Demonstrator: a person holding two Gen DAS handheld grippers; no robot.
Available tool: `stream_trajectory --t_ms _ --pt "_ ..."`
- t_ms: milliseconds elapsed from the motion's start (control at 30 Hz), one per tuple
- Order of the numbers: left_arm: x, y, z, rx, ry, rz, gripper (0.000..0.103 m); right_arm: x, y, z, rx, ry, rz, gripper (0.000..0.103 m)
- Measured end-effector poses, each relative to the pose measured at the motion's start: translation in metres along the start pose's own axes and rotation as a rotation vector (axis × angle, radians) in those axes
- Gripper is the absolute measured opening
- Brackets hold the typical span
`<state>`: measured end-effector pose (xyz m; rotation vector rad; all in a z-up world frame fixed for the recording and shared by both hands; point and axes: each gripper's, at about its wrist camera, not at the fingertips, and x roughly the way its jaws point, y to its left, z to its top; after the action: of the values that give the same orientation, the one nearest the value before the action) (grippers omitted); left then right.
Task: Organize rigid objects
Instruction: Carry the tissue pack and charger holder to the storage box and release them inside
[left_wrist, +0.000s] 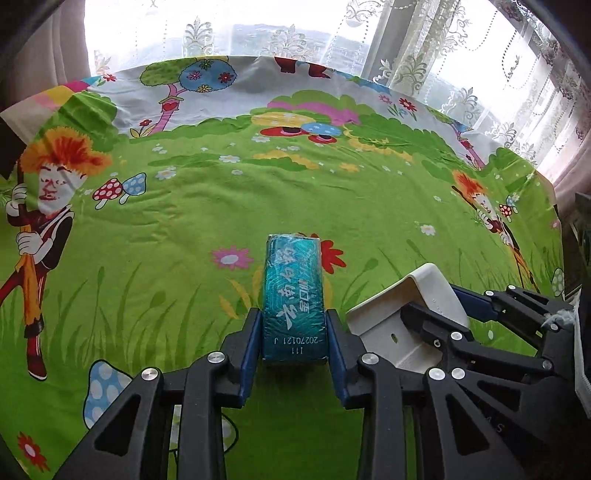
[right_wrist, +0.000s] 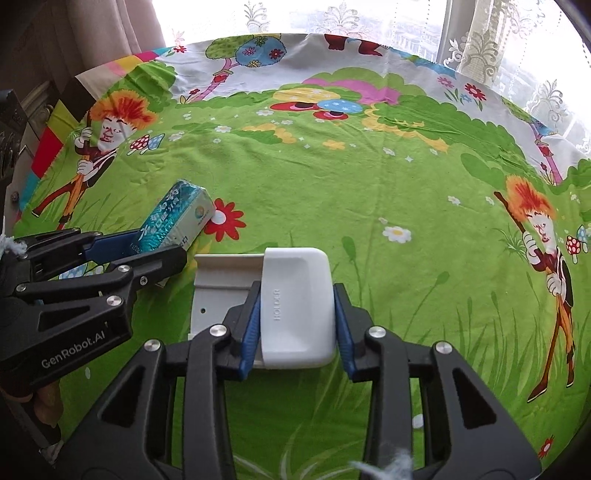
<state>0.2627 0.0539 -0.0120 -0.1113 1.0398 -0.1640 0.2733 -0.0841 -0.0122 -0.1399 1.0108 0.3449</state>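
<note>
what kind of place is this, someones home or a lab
Most likely a home: a cartoon-print cloth covers the surface, with lace curtains at a bright window behind. Each hand-held gripper holds a household item: teal box, white holder.

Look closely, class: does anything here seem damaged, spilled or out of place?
Nothing stands out. The left gripper holds an intact teal rectangular toothpaste box; the right gripper holds an undamaged white plastic holder.

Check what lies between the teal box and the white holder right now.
Only the left tool's near finger and bare green cloth separate the teal box from the white holder, seen from the right wrist.
</note>
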Motion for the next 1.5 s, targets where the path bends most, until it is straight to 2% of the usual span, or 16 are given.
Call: stream_trajectory --t_ms 100,367,667,967,1500 --pt "-0.014 -0.007 -0.023 -0.003 0.017 0.016 0.034 -0.014 0.003 -0.023 0.0 0.003 0.007 0.04" --pt "-0.049 -0.017 -0.084 -0.095 0.032 -0.023 0.034 -0.049 0.016 -0.079 -0.001 0.019 0.042 0.04" --pt "-0.071 -0.022 -0.124 -0.173 0.045 -0.035 0.034 -0.064 0.024 -0.103 -0.007 0.024 0.044 0.04" --pt "-0.075 -0.034 -0.135 -0.135 0.035 0.023 0.034 -0.068 0.024 -0.112 -0.002 0.017 0.043 0.04" --pt "-0.076 -0.039 -0.138 -0.105 0.009 0.057 0.035 -0.069 0.023 -0.113 -0.002 0.001 0.049 0.04"
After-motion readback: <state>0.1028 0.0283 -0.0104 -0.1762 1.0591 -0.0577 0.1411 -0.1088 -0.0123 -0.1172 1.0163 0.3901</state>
